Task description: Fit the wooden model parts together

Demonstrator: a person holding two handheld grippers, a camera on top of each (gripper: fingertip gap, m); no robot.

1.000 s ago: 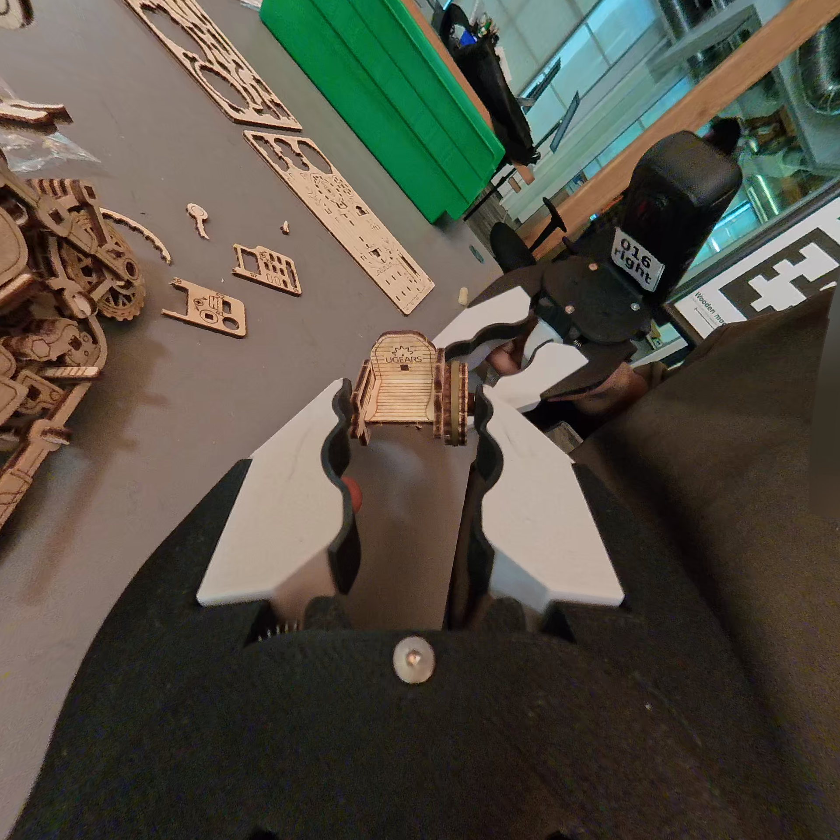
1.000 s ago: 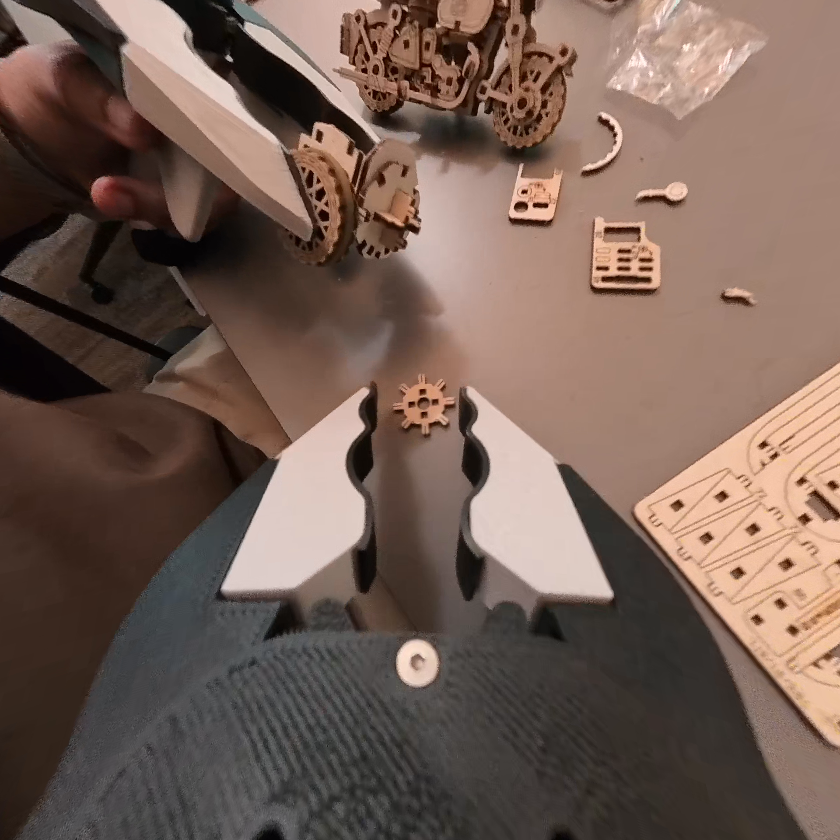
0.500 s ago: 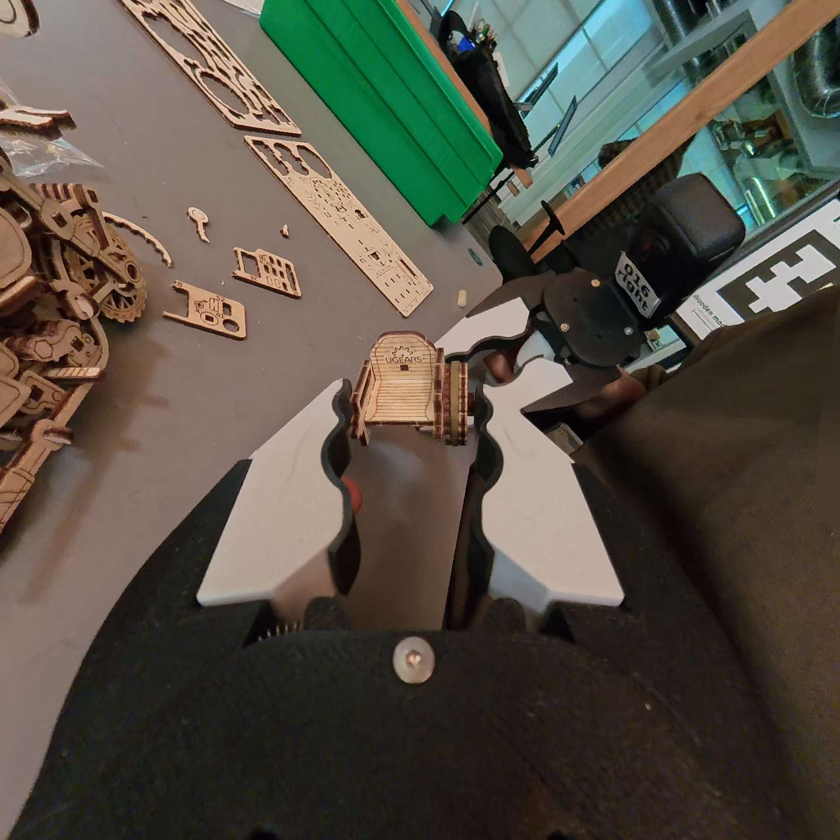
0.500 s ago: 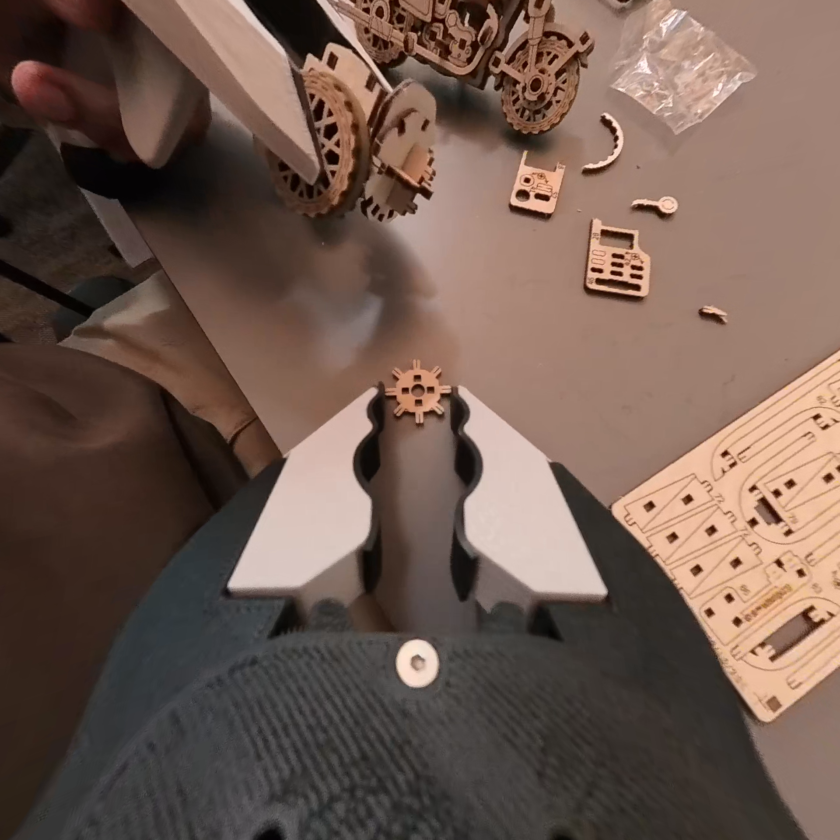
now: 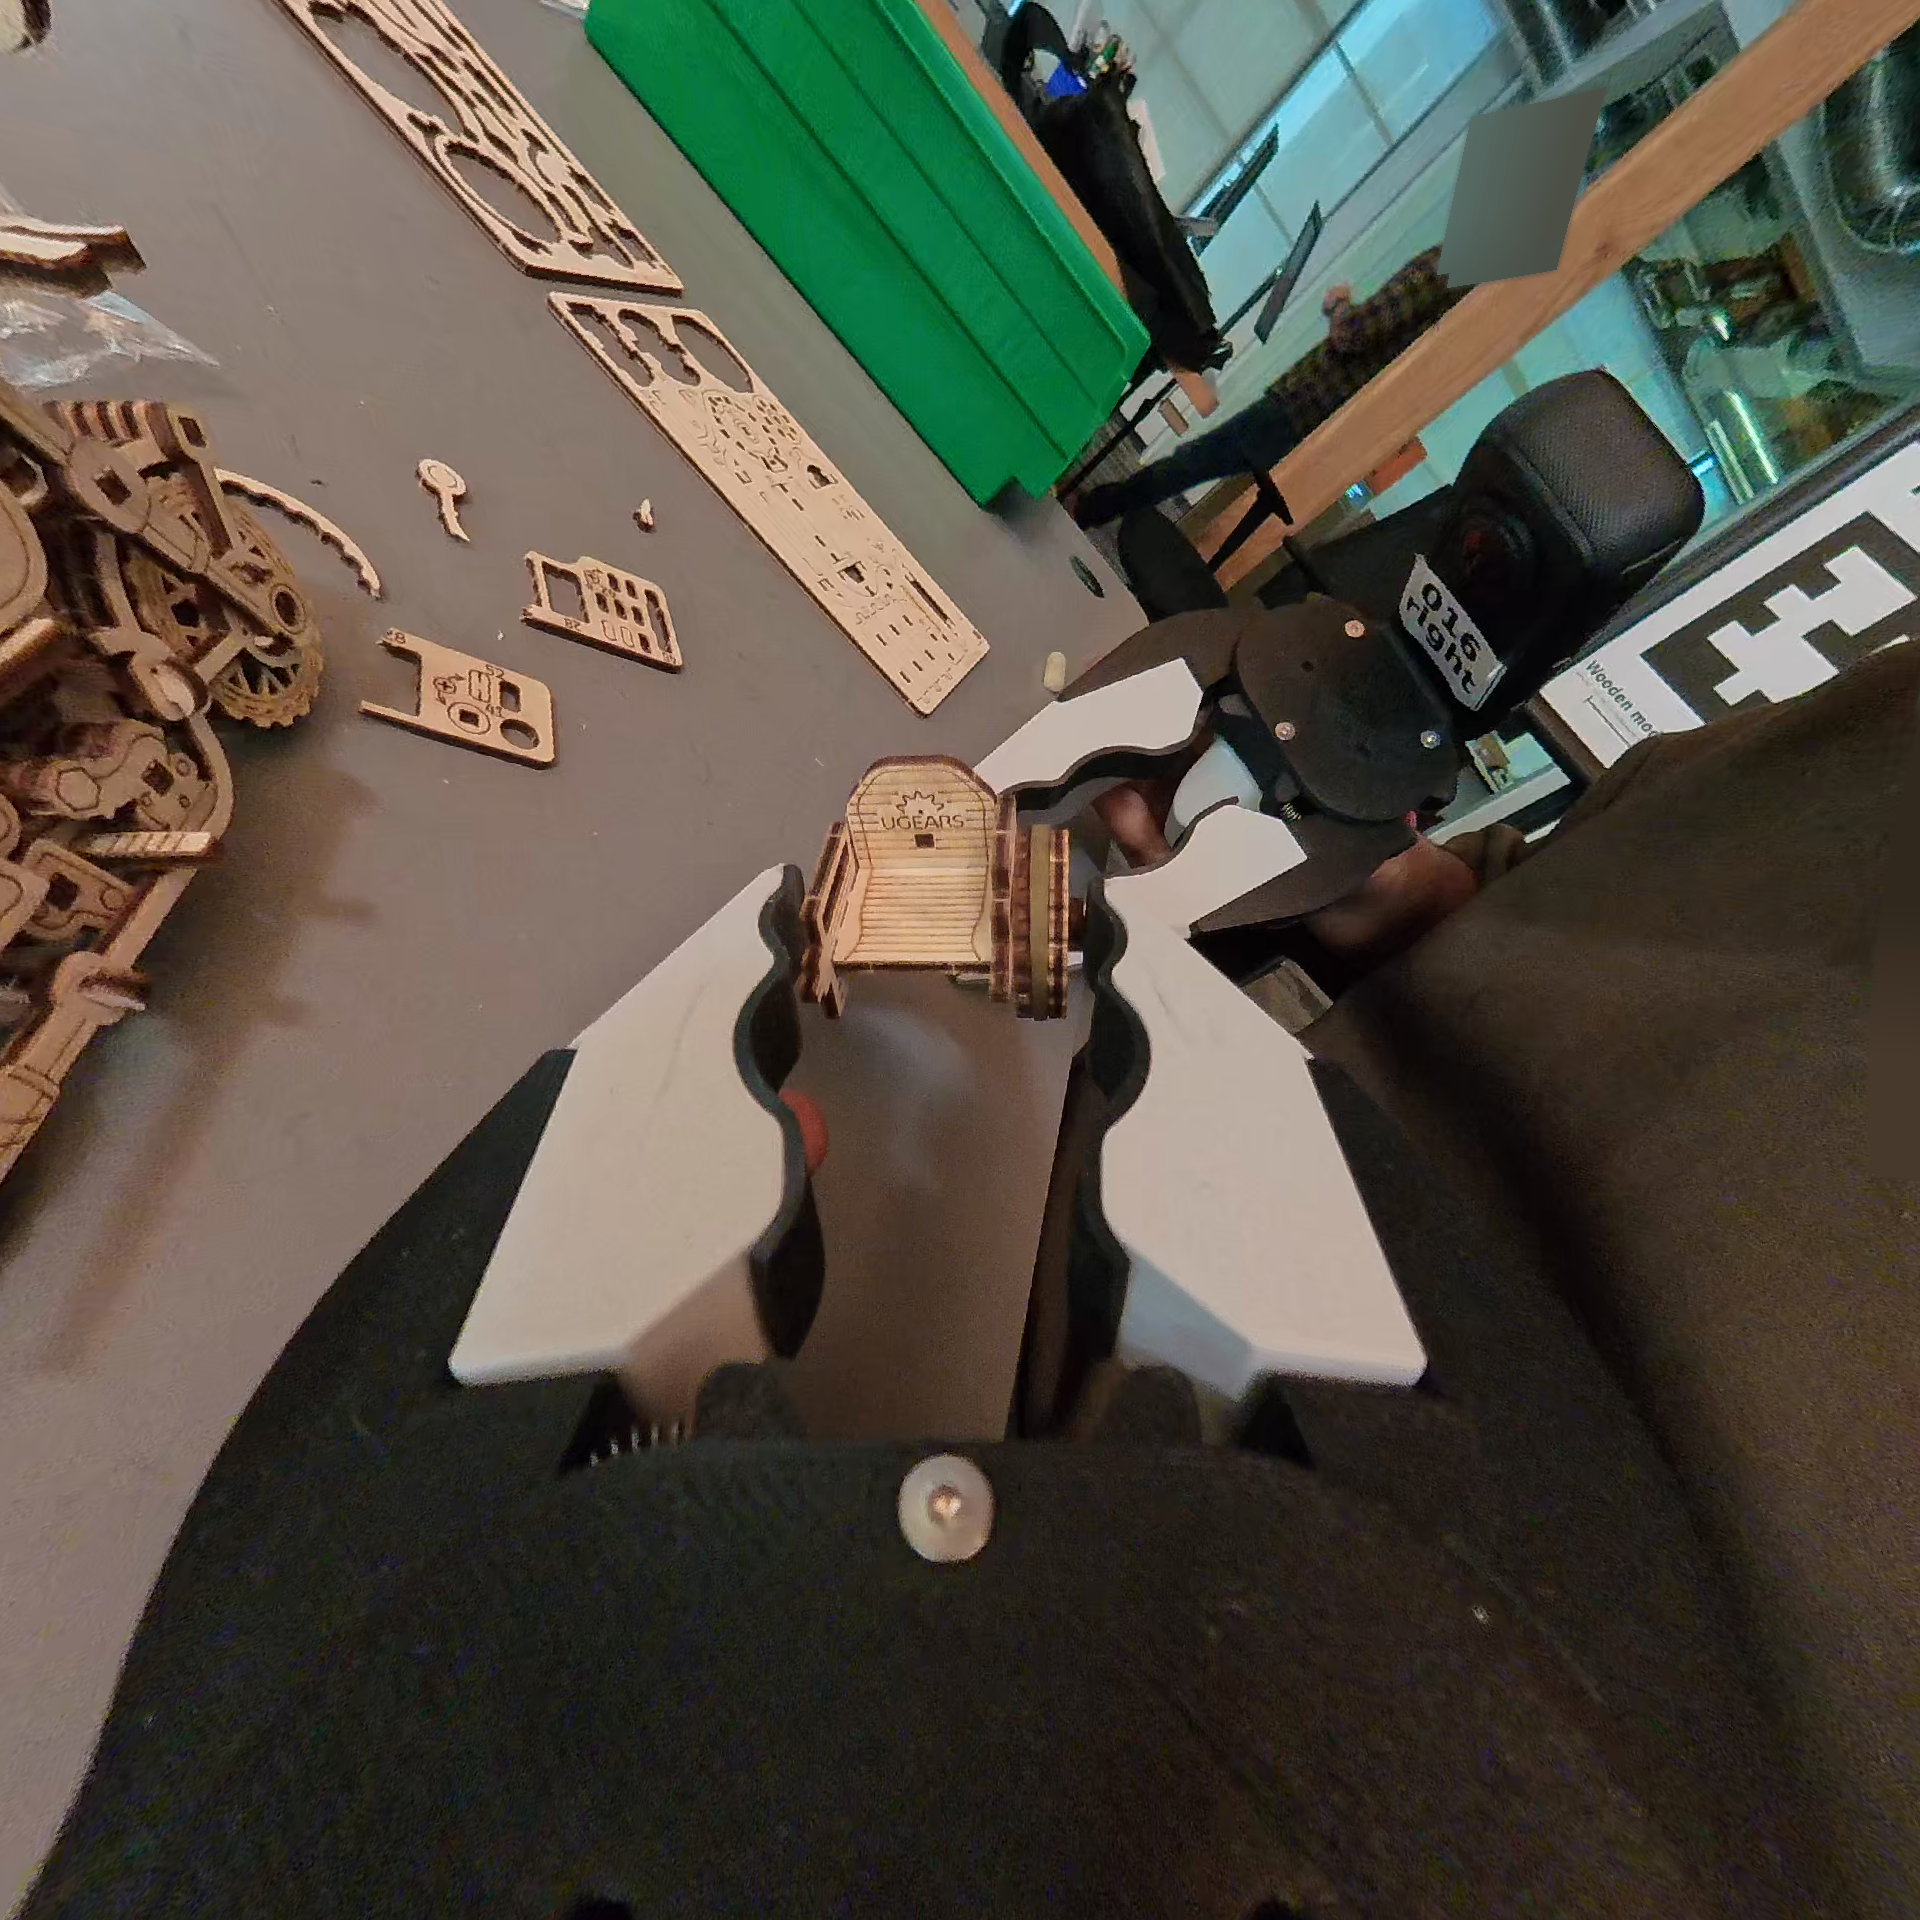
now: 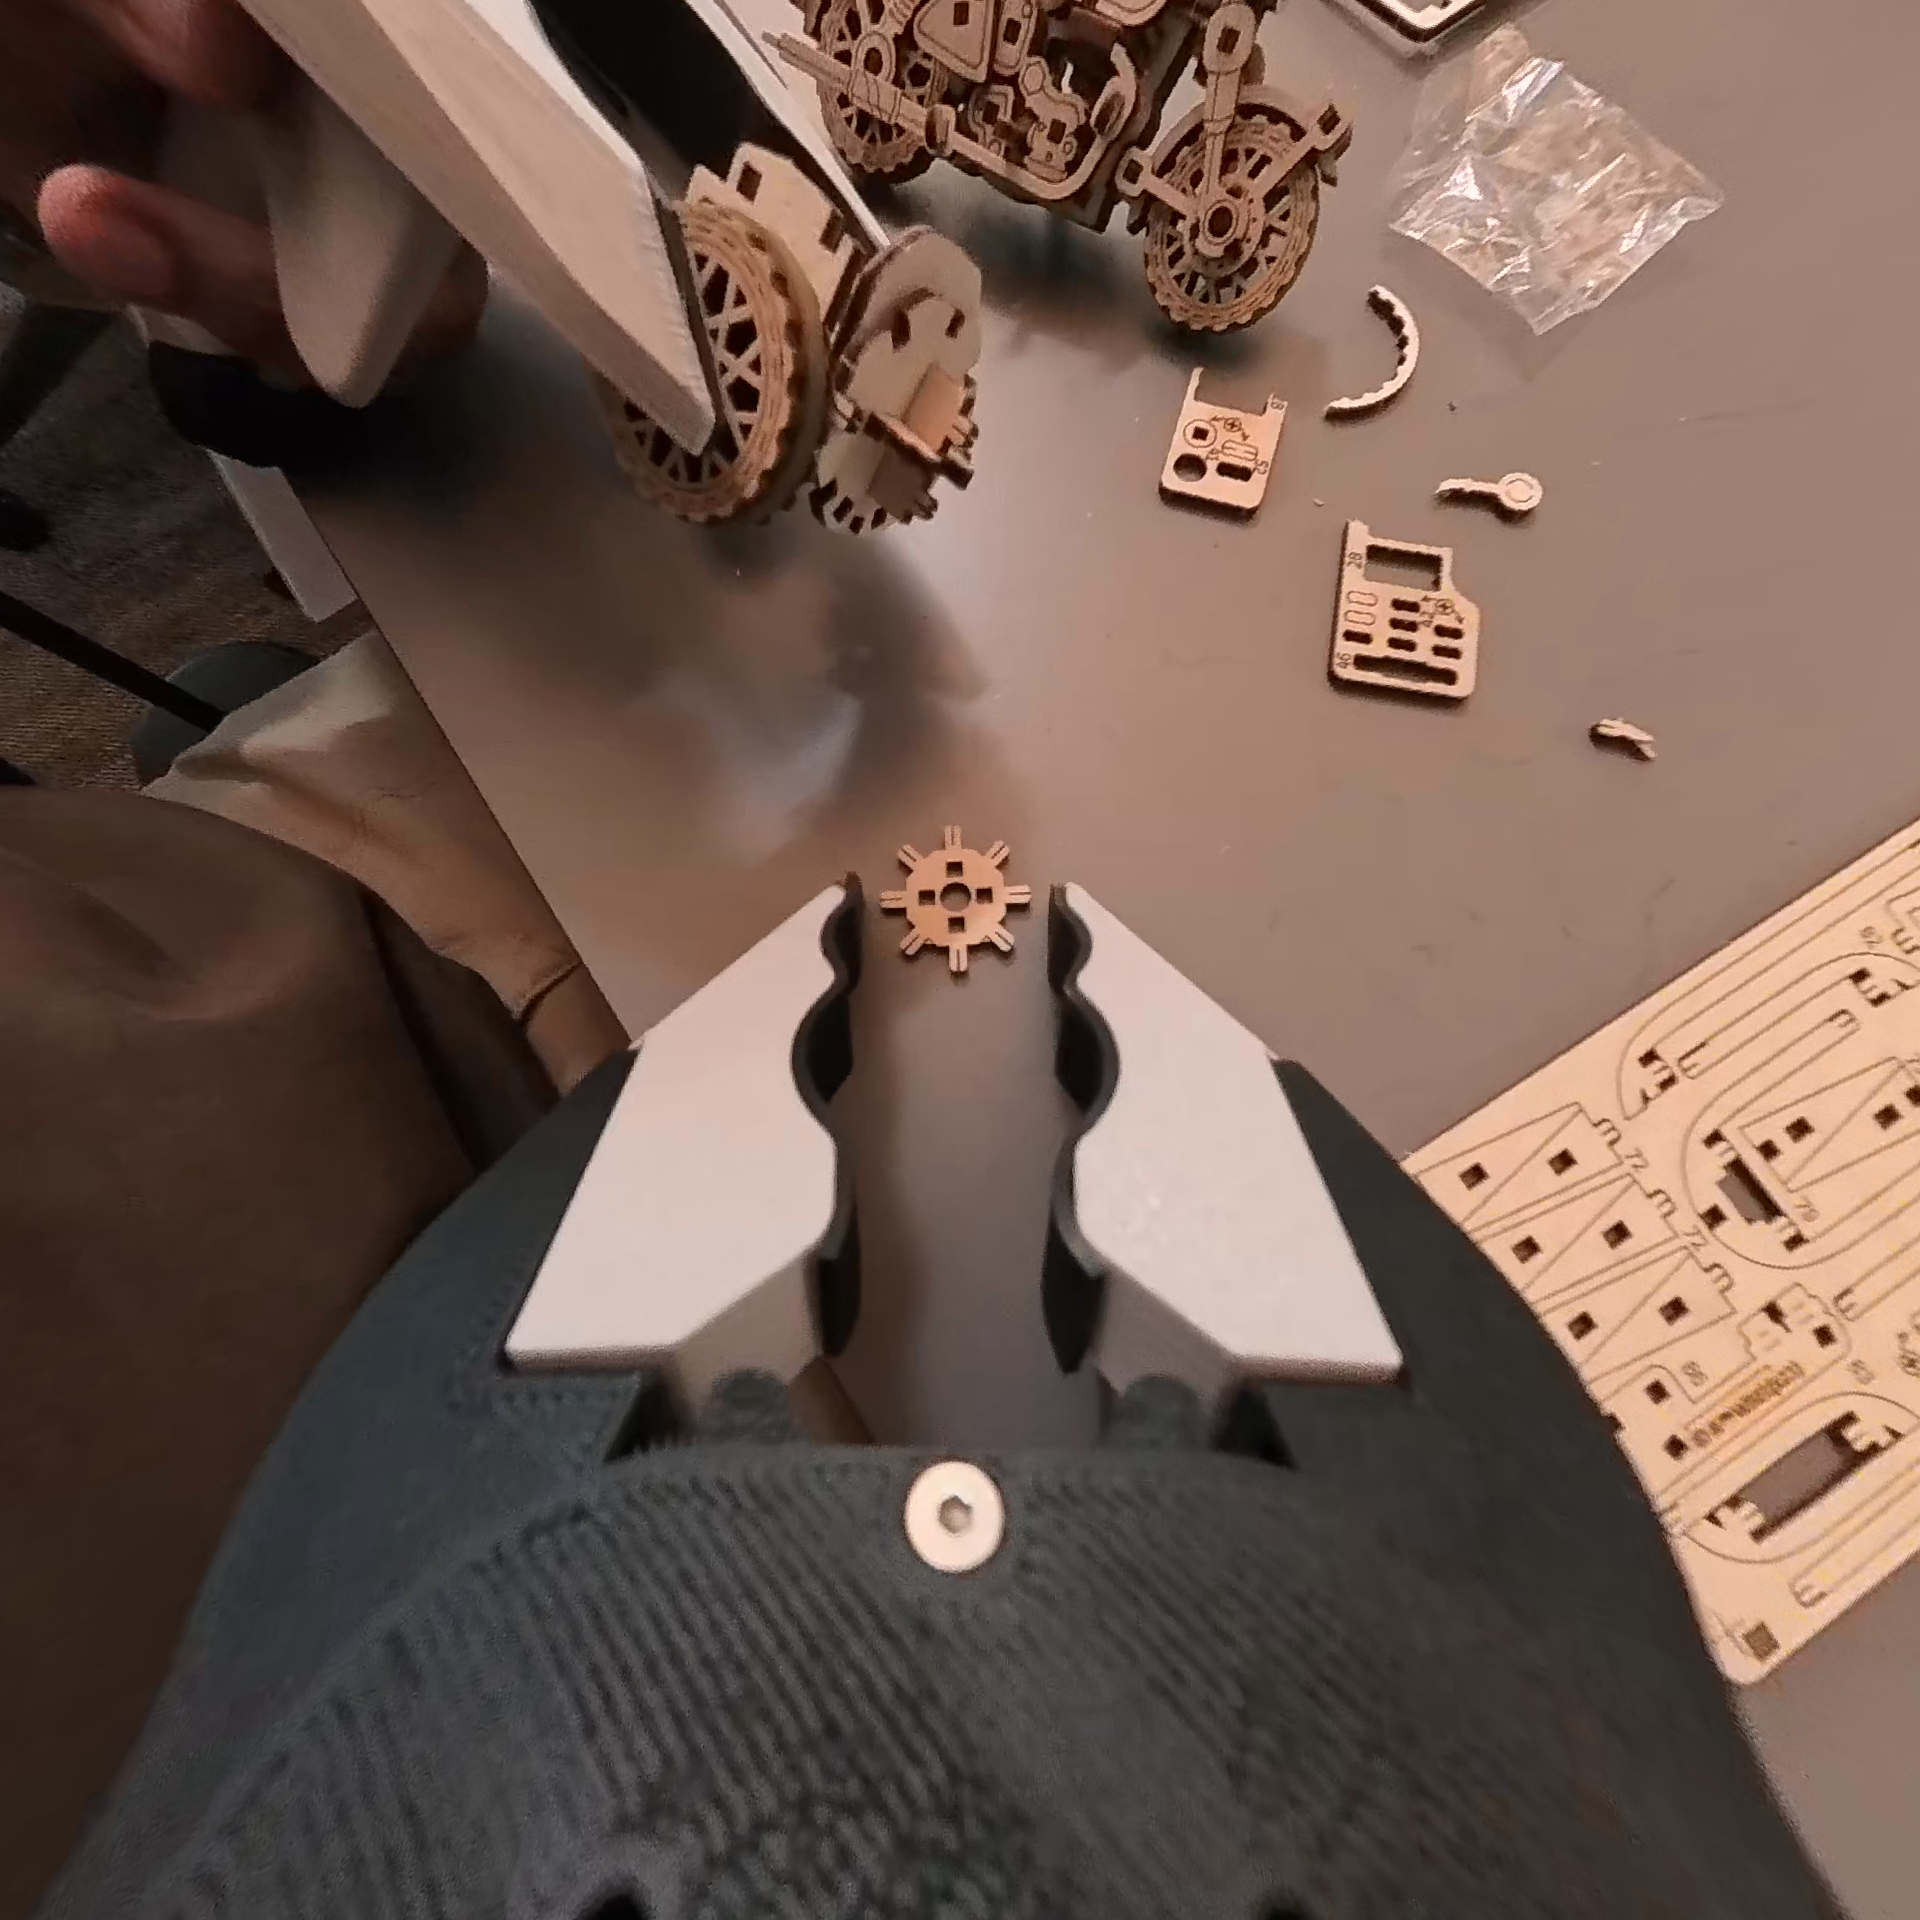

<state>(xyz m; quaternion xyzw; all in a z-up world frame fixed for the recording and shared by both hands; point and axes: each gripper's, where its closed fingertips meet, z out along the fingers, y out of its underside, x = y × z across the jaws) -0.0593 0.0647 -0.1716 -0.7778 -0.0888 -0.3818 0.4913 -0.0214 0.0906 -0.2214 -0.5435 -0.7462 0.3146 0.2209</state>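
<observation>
My left gripper (image 5: 940, 914) is shut on a small wooden sidecar (image 5: 920, 883) with a seat and a spoked wheel, held above the grey table (image 5: 416, 935). In the right wrist view the sidecar (image 6: 831, 395) hangs at the upper left, its wheel and a toothed disc facing me. My right gripper (image 6: 954, 904) holds a small flat wooden gear (image 6: 954, 896) with short spokes between its fingertips, below and apart from the sidecar. The right gripper also shows in the left wrist view (image 5: 1143, 800), just behind the sidecar.
An assembled wooden motorcycle (image 6: 1091, 135) stands at the table's far side. Loose cut pieces (image 6: 1403, 623) and a clear plastic bag (image 6: 1548, 177) lie near it. A part sheet (image 6: 1714, 1299) lies at the right. A green box (image 5: 883, 208) stands by more sheets (image 5: 769, 488). The table edge (image 6: 416, 644) runs at the left. My right tips are about 15 centimeters from the assembled wooden motorcycle (image 6: 1091, 135), my left tips only 8 centimeters. My left wrist view (image 5: 194, 724) looks at it from another angle.
My right gripper has carried the gear nearer to the sidecar, which now looks larger in the right wrist view. The left gripper has kept its hold and barely moved.
</observation>
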